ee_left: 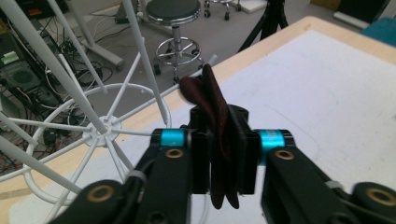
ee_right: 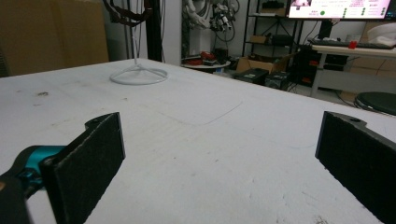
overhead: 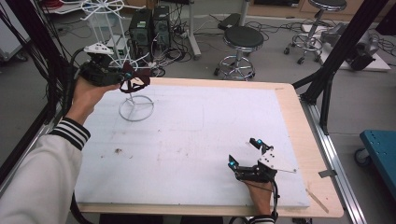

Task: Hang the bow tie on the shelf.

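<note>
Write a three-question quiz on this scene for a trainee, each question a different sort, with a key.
1. True or false: the left claw is shut on the dark red strap.
2. The right claw is: A) shut on a cloth, B) open above the white mat, C) gripping the stand.
3. Fill in: the white wire stand has a ring-shaped ____ resting on the mat.

Key: 1 true; 2 B; 3 base.

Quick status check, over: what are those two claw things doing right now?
Left gripper shut on dark red strap, held up beside white wire stand. Right gripper open, empty, resting low on white table. Nothing between them.
</note>
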Available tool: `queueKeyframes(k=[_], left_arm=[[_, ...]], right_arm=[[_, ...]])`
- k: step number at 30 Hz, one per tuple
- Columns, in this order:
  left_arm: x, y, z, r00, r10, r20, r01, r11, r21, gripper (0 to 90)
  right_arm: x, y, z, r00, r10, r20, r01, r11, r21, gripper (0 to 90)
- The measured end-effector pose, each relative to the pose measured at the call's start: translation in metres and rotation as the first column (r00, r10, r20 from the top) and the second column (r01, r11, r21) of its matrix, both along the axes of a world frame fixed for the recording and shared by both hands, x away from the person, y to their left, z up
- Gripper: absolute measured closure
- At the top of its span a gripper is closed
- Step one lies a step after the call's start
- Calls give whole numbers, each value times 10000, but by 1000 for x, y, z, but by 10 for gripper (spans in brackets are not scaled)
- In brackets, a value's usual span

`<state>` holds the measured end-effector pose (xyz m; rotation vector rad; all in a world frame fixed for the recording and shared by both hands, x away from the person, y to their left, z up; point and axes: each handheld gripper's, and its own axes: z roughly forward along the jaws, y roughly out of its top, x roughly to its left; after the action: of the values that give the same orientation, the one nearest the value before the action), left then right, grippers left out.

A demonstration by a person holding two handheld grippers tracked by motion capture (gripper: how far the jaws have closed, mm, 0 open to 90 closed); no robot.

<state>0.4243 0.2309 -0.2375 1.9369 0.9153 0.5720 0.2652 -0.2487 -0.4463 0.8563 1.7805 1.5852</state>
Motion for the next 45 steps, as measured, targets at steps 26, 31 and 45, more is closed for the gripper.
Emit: queueKeyframes(k=[26,31,45], left_arm=[[-29,22,-9,9921,-597,1101,719,9913,-1102,17],[-54,27,-13,9758,-1021,1935,1307,9813,-1413,17],[-132,50,-86,9090,-1490,3892,2451,9464,-2102,17]], right_arm=[[1,0,-1,10000,-45,-74,45,10000,-44,6],[1,-1,-1,9999,-55,-93,55,10000,33,6],[0,-4,-2,9998,-209,-6,209,9989,421,6]])
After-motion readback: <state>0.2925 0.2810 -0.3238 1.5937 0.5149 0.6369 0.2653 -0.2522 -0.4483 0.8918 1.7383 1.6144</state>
